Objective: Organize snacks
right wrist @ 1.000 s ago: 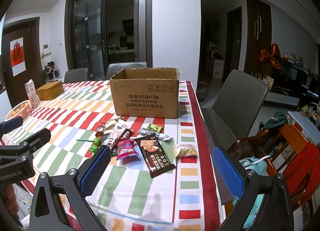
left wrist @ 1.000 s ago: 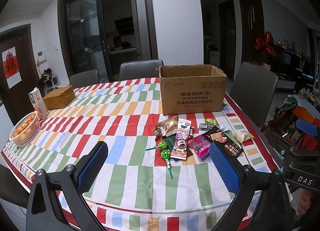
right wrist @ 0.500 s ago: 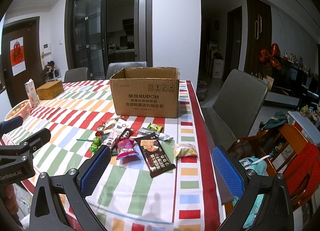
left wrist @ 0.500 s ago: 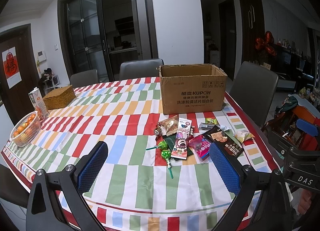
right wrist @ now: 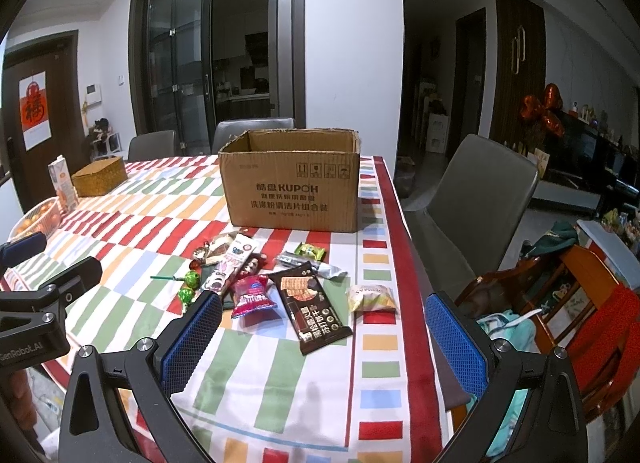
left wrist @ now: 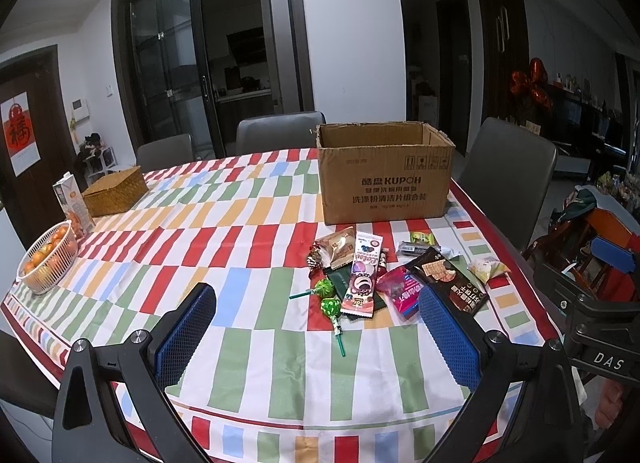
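An open cardboard box (left wrist: 386,173) (right wrist: 292,191) stands on the striped tablecloth. In front of it lies a loose pile of snacks: two green lollipops (left wrist: 326,297) (right wrist: 189,287), a long pink packet (left wrist: 363,275), a red-pink pouch (left wrist: 402,293) (right wrist: 252,295), a dark brown cracker pack (left wrist: 450,281) (right wrist: 312,305), a pale small bag (left wrist: 489,267) (right wrist: 370,297) and a few small wrapped pieces. My left gripper (left wrist: 318,329) hovers open just short of the pile. To the right, my right gripper (right wrist: 324,337) is open too, holding nothing.
A white basket of oranges (left wrist: 48,263), a juice carton (left wrist: 72,207) and a woven box (left wrist: 116,191) sit at the table's left side. Grey chairs (left wrist: 506,179) (right wrist: 472,215) ring the table. Clutter on a wooden chair (right wrist: 560,295) lies to the right.
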`<state>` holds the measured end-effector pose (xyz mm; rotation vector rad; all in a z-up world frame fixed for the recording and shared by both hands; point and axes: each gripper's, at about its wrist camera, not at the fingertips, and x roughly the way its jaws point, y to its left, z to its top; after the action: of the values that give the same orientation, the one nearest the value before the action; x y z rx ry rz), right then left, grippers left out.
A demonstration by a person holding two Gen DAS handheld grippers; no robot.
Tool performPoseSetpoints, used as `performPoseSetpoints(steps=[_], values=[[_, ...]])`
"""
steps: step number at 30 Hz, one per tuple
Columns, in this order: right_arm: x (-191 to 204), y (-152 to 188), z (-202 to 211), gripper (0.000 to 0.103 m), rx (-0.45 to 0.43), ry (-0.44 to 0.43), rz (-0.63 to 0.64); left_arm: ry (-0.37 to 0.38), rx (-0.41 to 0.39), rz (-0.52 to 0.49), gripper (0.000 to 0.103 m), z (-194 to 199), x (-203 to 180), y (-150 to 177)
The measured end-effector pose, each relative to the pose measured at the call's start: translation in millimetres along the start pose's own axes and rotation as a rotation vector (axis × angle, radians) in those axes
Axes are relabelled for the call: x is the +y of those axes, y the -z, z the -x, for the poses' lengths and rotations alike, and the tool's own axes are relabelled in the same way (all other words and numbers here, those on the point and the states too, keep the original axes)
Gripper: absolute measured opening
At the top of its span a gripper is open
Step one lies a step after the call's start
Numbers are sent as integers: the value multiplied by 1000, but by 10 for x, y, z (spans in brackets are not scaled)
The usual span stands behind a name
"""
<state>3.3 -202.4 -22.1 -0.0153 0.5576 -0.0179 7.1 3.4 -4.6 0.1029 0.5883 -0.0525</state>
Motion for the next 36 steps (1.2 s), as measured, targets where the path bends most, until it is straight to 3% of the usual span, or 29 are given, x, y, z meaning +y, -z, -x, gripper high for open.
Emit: performPoseSetpoints(steps=[19,23,36], values=[[-23,-60,-566,102,110,-35,22,24,108,-54,102,-597,-121,-95],[-24,-50,-701,102,122,-35,35,39,116,-83,94,-753,-183,-121],[67,-6,-1264,82,186,-103,120,115,179,-135,63,-1304,-335,-97]])
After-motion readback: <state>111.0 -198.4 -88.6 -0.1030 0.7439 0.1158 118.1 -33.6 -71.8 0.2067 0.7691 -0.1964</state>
